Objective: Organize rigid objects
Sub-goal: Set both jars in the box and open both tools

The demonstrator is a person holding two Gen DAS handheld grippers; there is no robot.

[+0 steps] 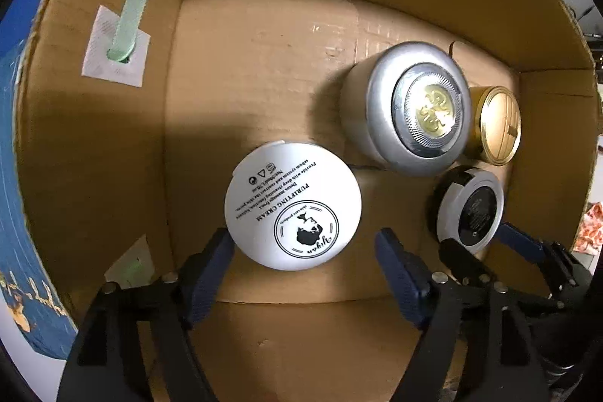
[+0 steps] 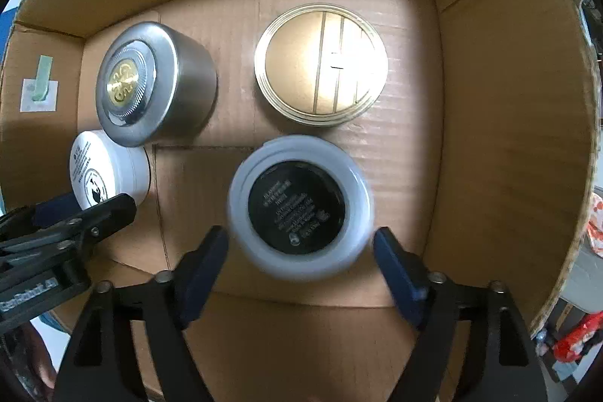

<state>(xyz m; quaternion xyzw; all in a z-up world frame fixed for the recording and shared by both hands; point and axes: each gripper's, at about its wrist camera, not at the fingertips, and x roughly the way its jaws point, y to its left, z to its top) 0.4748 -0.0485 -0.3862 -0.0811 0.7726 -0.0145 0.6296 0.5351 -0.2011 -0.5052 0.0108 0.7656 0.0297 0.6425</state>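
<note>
Both grippers point down into a cardboard box. My left gripper stands open around a white "Purifying Cream" jar lying on the box floor; the right finger is clearly apart from it. My right gripper is open around a slightly blurred white jar with a black centre, with small gaps at both pads. Behind them stand a silver jar with a gold emblem and a flat gold tin. Each gripper also shows at the edge of the other's view.
The box walls rise on all sides. A white label with green tape sticks to the left wall. The back left of the box floor is bare. Blue cloth lies outside on the left, and red packets on the right.
</note>
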